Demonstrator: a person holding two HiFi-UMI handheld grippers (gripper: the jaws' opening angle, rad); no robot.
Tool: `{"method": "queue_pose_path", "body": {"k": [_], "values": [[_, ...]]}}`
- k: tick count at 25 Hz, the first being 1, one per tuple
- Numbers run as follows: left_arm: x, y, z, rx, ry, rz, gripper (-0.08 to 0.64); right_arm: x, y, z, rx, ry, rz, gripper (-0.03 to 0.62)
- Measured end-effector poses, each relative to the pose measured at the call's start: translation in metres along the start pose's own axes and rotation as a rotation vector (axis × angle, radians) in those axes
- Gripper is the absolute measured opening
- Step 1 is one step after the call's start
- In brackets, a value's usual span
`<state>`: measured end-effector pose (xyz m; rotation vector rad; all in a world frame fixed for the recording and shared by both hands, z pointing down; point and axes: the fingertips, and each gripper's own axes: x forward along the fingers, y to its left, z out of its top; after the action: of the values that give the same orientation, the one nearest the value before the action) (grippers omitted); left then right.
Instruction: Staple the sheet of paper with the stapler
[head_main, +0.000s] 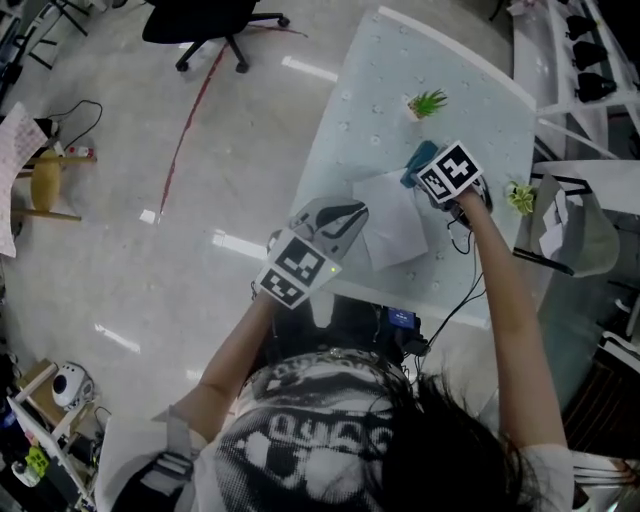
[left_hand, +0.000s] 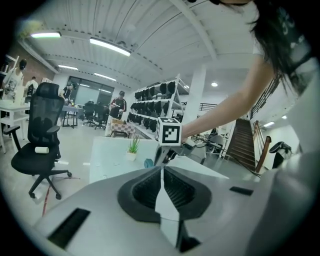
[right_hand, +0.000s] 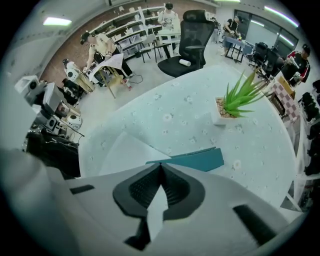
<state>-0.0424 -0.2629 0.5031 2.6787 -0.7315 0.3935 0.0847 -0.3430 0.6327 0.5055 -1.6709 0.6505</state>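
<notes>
Left gripper and right gripper both closed, empty; white paper sheet mid-frame looks unpinned, pressing the teal stapler might skid it.

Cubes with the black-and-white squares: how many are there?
2. One cube rides on the left gripper, the other on the right gripper, above the teal stapler.

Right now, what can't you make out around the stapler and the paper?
- Head view: the right gripper covers most of the stapler; whether the paper is in its mouth is hidden.
- Right gripper view: its own body cuts off the stapler's near end.
- Left gripper view: the stapler is a tiny speck beside the right gripper.
</notes>
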Motion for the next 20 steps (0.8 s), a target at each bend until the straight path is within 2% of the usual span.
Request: {"method": "queue_pose_path", "body": {"k": [8, 13, 17, 20], "values": [[0.014, -0.001, 0.020, 0.044, -0.014, -0.016, 0.015, 0.001, -0.003, -0.001, 0.042, -0.030, -0.001, 0.005], [0.011, -0.006, 0.023, 0.046, -0.009, -0.005, 0.015, 0.002, -0.001, -0.003, 0.017, 0.025, 0.034, 0.005], [0.009, -0.013, 0.022, 0.040, -0.007, -0.001, 0.016, 0.007, -0.001, -0.006, -0.020, 0.064, -0.014, 0.002], [0.004, -0.012, 0.023, 0.046, -0.012, 0.005, 0.015, 0.006, -0.002, -0.005, 0.008, 0.021, -0.008, 0.000]]}}
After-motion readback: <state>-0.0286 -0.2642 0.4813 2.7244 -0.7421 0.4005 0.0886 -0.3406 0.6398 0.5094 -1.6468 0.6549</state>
